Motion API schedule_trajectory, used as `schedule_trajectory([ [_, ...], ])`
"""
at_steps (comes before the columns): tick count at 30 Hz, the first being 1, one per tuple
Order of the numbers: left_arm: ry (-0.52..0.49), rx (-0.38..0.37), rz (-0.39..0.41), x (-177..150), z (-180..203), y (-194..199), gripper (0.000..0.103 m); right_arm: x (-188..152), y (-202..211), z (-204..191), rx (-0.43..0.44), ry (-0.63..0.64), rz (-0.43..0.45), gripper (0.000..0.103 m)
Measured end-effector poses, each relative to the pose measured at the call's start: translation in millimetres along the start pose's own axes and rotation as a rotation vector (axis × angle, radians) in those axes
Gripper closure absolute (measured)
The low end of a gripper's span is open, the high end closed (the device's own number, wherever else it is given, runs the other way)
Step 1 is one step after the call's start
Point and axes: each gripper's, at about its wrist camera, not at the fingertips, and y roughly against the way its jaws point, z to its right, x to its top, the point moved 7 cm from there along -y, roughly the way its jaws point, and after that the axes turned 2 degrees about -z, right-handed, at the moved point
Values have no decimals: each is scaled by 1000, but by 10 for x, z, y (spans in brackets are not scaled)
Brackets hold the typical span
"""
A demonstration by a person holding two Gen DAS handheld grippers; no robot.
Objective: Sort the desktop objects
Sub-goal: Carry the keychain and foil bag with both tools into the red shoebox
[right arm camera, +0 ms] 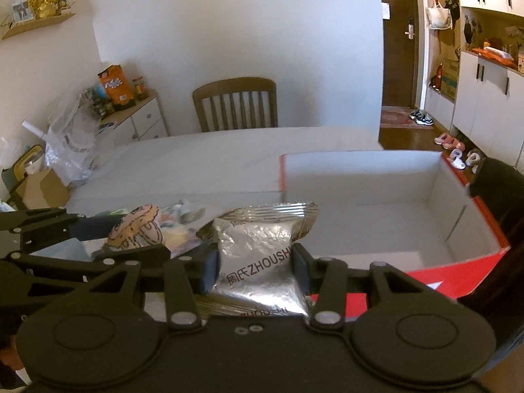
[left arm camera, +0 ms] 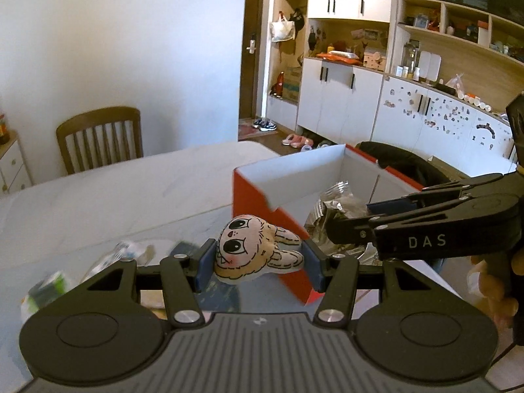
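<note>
**Two soft loads carried toward the red box**

The left gripper (left arm camera: 258,263) is clamped on a small plush rabbit toy (left arm camera: 253,252), its blue pads pressing the toy's two sides; the jaws stand part-way in, held apart by the stuffing. The right gripper (right arm camera: 256,268) is closed on a silver foil snack packet (right arm camera: 258,252), pinched across its middle so the foil bulges above and below the pads. Both things are held off the desk (left arm camera: 131,183), near the open red box (left arm camera: 262,196) with white inner walls; from the left wrist view the packet hangs over the box's opening, while the toy is just short of its near corner.

The toy looks light, soft and squashy, so it should give under the pads rather than slip; a hold across its padded body, as now, seems safest. The packet looks light too, but its foil is smooth and crinkly and its contents may crush, so a firm pinch across the narrow middle, away from the crimped seals, is probably the better hold.

The toy's long axis runs across the jaws, face toward the left pad, ears toward the right. The packet's long axis runs along the fingers, one crimped seal pointing forward toward the box.
</note>
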Motion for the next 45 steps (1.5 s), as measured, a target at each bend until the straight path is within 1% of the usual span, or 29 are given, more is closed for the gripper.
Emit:
schedule_trajectory([
  [5, -25, -1, -4, 189, 220, -208, 48, 107, 33, 353, -15, -10, 19, 57],
  [13, -87, -15, -42, 404, 500, -608, 48, 220, -7, 836, -44, -19, 33, 57],
  [21, -147, -53, -91, 573, 645, -1072, 48, 275, -134, 1283, -90, -42, 22, 57],
  [26, -177, -71, -141, 665, 690, -1419, 48, 309, -276, 1497, -115, -41, 8, 57],
  [31, -211, -86, -204, 675, 710, -1754, 48, 323, -465, 1638, -125, -39, -23, 57],
  [35, -250, -101, -243, 665, 812, -1966, 48, 301, -651, 1698, -133, -24, -58, 57],
  [38, -265, -117, -285, 622, 873, -2129, 48, 250, -802, 1753, -134, -23, -100, 57],
  [45, -312, -122, -396, 473, 923, -2442, 48, 143, -1047, 1836, -127, -8, -199, 57],
])
